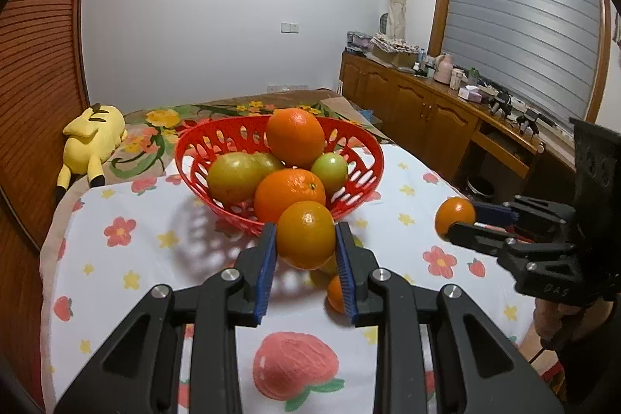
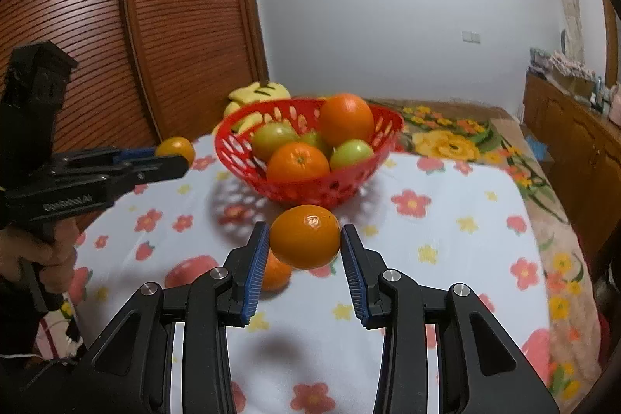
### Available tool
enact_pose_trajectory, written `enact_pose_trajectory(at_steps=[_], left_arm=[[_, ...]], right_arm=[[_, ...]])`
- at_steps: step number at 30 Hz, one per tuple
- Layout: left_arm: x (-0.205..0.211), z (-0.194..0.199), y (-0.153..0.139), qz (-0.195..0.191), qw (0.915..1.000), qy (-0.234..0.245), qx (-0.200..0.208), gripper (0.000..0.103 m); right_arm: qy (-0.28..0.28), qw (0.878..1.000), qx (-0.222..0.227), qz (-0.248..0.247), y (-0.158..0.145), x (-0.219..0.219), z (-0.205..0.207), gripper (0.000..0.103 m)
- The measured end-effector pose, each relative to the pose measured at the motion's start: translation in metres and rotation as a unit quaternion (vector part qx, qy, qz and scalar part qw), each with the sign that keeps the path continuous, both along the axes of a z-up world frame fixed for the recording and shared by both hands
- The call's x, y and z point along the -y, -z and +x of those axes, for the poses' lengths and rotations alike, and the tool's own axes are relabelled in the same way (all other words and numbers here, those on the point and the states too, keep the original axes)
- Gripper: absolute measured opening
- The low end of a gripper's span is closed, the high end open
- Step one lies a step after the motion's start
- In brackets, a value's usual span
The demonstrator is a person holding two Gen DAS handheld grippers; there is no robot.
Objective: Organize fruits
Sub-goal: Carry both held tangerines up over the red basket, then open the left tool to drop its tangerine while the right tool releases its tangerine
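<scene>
two smooth round oranges sit clamped in my ribbed blue pads: left claw [image 1: 306, 247] grips one orange [image 1: 306, 234], right claw [image 2: 304, 251] the other orange [image 2: 305, 236], near the perforated red plastic basket [image 1: 186, 158].

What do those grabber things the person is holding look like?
Both are alike: the left gripper and right gripper are black plastic, with two angled arms, silver round bolts and ribbed blue pads inside the fingers. Small pale lettering runs along the side of each body. A hand holds a handle underneath.
</scene>
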State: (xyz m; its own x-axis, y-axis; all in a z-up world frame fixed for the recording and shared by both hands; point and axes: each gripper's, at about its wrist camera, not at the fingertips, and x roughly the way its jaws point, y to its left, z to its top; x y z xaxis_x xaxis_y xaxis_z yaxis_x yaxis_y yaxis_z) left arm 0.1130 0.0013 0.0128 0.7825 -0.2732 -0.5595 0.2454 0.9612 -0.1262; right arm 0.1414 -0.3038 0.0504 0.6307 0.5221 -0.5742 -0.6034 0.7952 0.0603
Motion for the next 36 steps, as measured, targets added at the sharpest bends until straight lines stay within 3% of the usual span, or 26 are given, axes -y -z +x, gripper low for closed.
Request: enact_pose_trajectory(at_steps=[8,18,28,36], left_arm=[[-0.012,0.011,-0.002,0.001,0.9999,-0.015,0.003,0.027],[-0.029,0.037,0.009,0.003,0.9995,-0.026,-0.016,0.027],[-0.034,0.061,0.015,-0.014,0.9992,-0.024,-0.029,0.027],[-0.033,0.078,0.019,-0.002,0.9988,-0.03,-0.04,0.027]], right_arm=[[-0.009,1.0,0.022,-0.003,-0.021,-0.013,0.009,0.037],[-0.006,0.999,0.027,-0.021,-0.022,-0.028,0.039,0.037],[-0.007,0.999,-0.004,-0.036,-0.002,-0.043,0.075,0.038],[0.002,0.999,-0.032,-0.03,0.003,-0.042,0.098,0.038]])
